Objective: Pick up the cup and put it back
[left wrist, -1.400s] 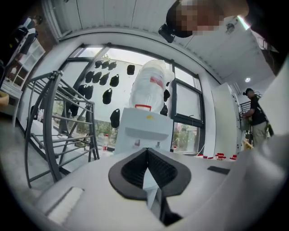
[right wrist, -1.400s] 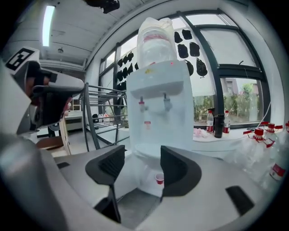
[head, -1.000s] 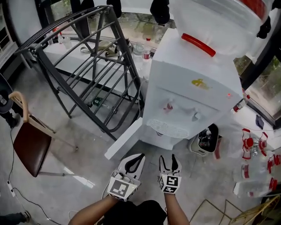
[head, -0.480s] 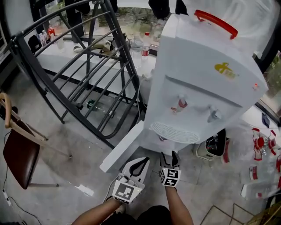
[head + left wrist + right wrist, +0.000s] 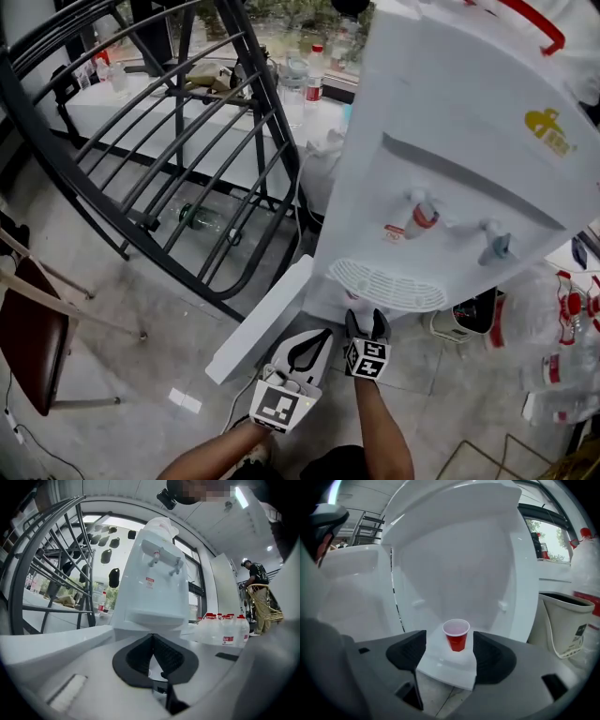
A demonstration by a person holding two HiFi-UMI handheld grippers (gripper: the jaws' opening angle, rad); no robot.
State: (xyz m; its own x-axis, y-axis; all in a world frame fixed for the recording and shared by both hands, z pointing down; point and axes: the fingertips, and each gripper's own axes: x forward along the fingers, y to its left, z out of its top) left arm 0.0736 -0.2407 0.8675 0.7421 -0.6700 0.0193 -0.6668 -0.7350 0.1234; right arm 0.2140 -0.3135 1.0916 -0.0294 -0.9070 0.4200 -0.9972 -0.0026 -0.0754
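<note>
A small red cup point(image 5: 456, 634) with a white inside stands upright on the white floor of the water dispenser's point(image 5: 450, 169) open lower compartment. It is hidden in the head view. My right gripper point(image 5: 450, 645) points into that compartment, and its jaws are opening. The cup stands just beyond the black fingertips, in line with the gap, and neither pad touches it. In the head view the right gripper point(image 5: 366, 320) reaches under the dispenser's drip grille. My left gripper point(image 5: 322, 336) hangs beside it, lower left, with its pads point(image 5: 151, 639) meeting at the tip and nothing held.
The compartment's white door point(image 5: 262, 319) swings open to the left. A black metal rack point(image 5: 169, 141) fills the upper left, and a chair point(image 5: 33, 328) stands at the left edge. A white bin point(image 5: 565, 620) and several bottles point(image 5: 558, 356) stand right of the dispenser.
The head view has closed in on the dispenser. Both grippers have moved forward to its base, and the right one now reaches under the drip grille.
</note>
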